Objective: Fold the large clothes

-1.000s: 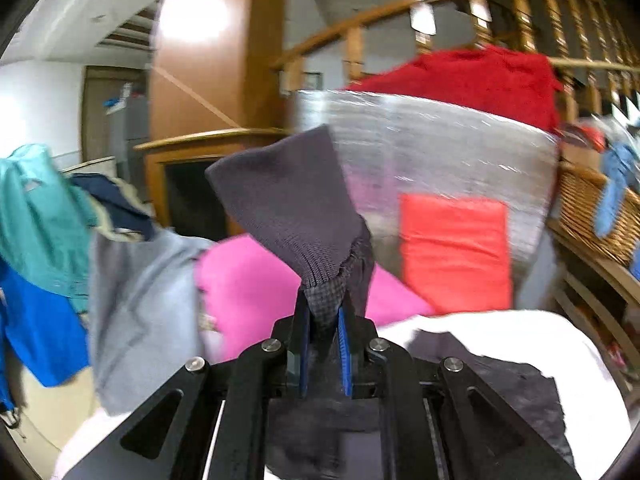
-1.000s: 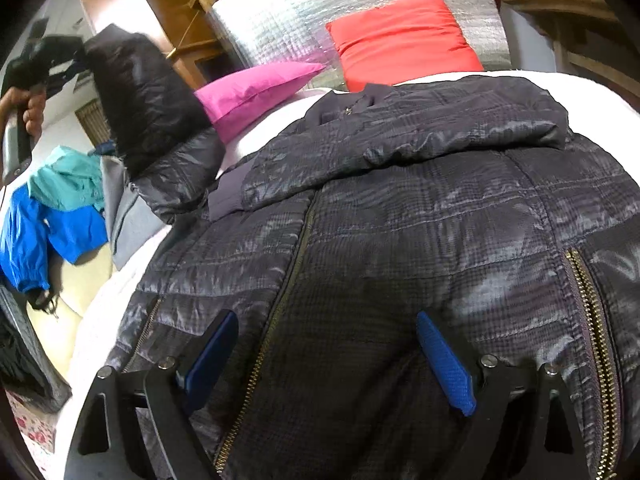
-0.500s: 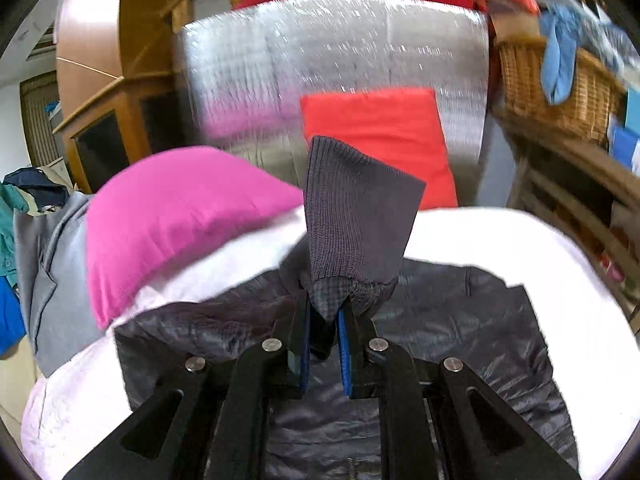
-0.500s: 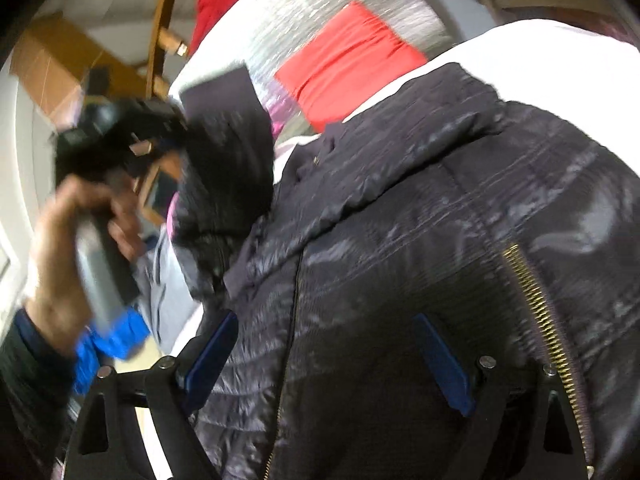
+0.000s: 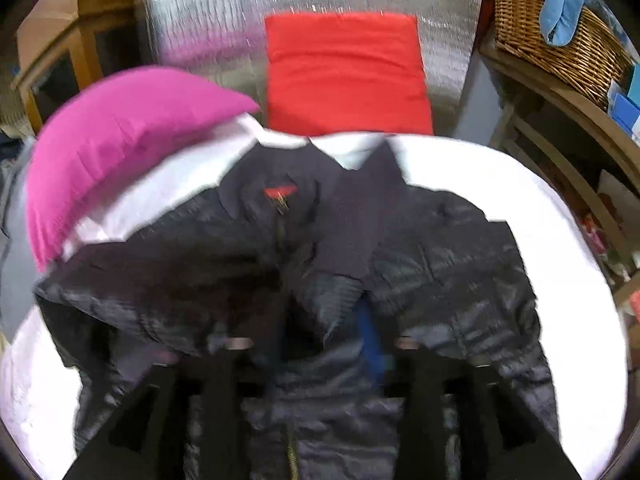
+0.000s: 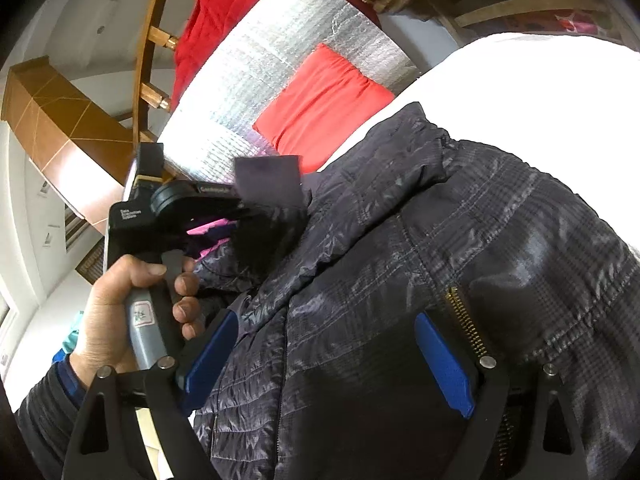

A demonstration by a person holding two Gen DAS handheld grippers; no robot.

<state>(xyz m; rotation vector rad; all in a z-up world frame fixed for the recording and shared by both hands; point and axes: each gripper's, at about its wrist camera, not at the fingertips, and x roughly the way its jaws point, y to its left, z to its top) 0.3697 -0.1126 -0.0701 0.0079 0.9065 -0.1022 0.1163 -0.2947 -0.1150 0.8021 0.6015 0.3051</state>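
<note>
A dark quilted puffer jacket (image 5: 440, 280) lies spread front-up across a white bed cover (image 5: 520, 200), its collar toward the head of the bed and its brass zipper (image 6: 466, 320) running down the front. Nearest the left wrist camera, the left gripper (image 5: 326, 344) hangs over the jacket's chest, its jaws having just been opening; the picture is blurred, but the ribbed knit cuff (image 5: 348, 232) of the left sleeve lies draped across the chest between and beyond the fingers, and whether the blue pad (image 5: 370, 344) touches it cannot be told. In the right wrist view the right gripper (image 6: 332, 356) hovers over the jacket's lower front with its blue-padded fingers (image 6: 444, 364) spread wide and nothing between them. To its left a hand (image 6: 116, 312) in a dark sleeve grips the handle of the left gripper, whose tip is buried in the folded-over sleeve. Beyond the collar, a pink pillow (image 5: 120, 140) lies at the left of the bed and a red cushion (image 5: 344, 72) leans upright against a silver foil panel (image 5: 224, 8). A red garment (image 6: 216, 12) hangs over a wooden railing (image 6: 146, 40) behind the panel. At far right a wicker basket (image 5: 560, 32) holding a blue cloth (image 5: 562, 4) sits on a wooden shelf (image 5: 568, 104).
</note>
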